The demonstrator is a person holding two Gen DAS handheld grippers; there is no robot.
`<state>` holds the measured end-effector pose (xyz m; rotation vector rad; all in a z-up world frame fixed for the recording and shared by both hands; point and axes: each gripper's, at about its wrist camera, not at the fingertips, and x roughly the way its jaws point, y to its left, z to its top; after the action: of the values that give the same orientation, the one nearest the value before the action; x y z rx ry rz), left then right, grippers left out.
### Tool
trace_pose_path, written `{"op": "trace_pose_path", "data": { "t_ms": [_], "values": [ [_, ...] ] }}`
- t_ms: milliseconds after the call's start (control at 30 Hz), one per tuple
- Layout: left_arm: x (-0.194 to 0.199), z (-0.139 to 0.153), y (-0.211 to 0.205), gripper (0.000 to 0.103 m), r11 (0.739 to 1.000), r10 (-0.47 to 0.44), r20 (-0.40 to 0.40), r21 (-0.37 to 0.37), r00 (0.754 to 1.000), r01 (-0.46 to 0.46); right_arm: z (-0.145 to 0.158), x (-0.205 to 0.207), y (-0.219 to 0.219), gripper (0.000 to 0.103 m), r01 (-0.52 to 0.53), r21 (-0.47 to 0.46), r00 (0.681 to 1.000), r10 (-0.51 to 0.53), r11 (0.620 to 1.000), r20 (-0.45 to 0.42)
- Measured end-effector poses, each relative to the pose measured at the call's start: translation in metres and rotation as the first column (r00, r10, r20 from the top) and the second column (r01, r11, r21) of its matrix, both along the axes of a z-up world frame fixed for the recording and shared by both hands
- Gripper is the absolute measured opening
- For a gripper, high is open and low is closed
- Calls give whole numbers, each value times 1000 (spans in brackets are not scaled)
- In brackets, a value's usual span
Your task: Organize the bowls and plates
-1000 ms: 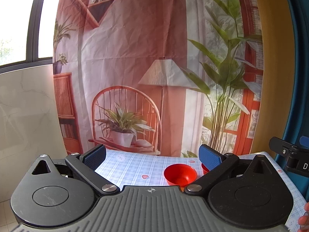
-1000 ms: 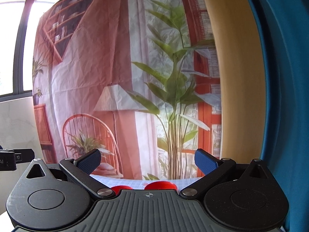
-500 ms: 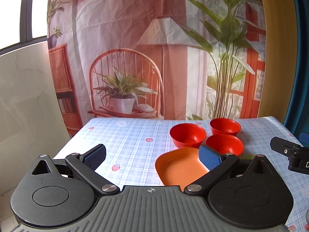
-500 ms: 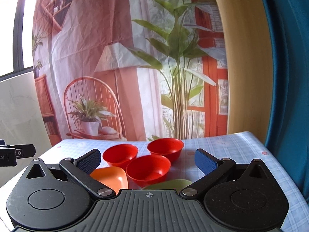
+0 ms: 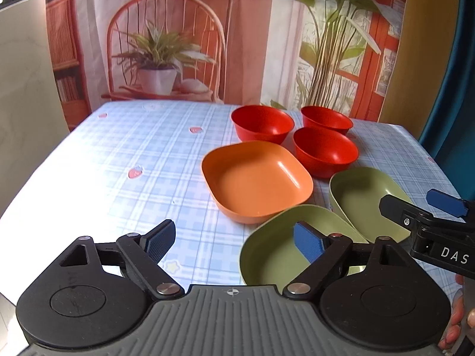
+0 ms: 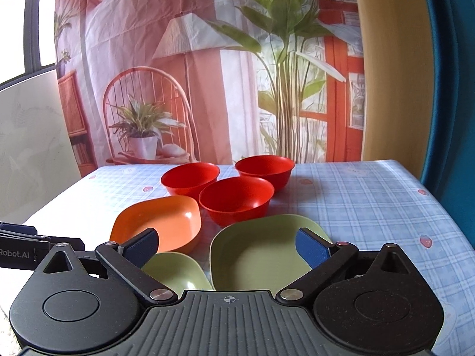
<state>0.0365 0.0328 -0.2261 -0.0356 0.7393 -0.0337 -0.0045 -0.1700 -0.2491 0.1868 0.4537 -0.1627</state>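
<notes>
On the right gripper's point(image 5: 427, 216) black body, seen from the left wrist, white letters read "DAS" before the frame cut them off; from the right wrist, the left gripper's point(image 6: 32, 246) body at the left edge read "Robot.AI", its start hidden. Both pairs of fingers stood wide and had just been closing a little; nothing was pressed between them. From its own camera, the left gripper point(image 5: 234, 241) hung over bare checked cloth and the near green plate point(image 5: 267, 255), one blue pad point(image 5: 307, 241) above that plate's hollow; whether it touched could not be told. From its own camera, the right gripper point(image 6: 227, 246) hung over the larger-looking green plate point(image 6: 255, 249), with the other green plate point(image 6: 175, 270) partly behind its left finger point(image 6: 142, 244). Three red bowls point(image 5: 262, 124) point(image 5: 326, 120) point(image 5: 325, 151) stood close together at the far side of the tabletop point(image 5: 118, 163); the orange plate point(image 5: 256, 178) lay just in front of them, beside the two green plates. Fingertips of a hand point(image 5: 457, 323) showed at the lower right edge of the left wrist view; a printed backdrop point(image 6: 178, 74) of a chair, a lamp and plants hung behind.
</notes>
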Motion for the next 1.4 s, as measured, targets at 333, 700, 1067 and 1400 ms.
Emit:
{"op": "trace_pose_path", "data": {
  "t_ms": [333,700,1067,1400],
  "values": [
    [7,-25,4,50,998,-4,-133,-62,991,-4,-23,4,9,61,-56,48,990,62,997,-123],
    [11,-41,7,32,992,-14,-218,-127,976,-14,-37,6,10,37,-56,106,978,76,993,-196],
    [12,-49,3,16,985,-55,-239,-171,969,14,-49,11,1,20,-46,166,973,82,985,-216],
    [13,-45,5,16,988,-29,-232,-151,972,-7,-49,12,4,13,-60,159,970,96,985,-226]
  ]
}}
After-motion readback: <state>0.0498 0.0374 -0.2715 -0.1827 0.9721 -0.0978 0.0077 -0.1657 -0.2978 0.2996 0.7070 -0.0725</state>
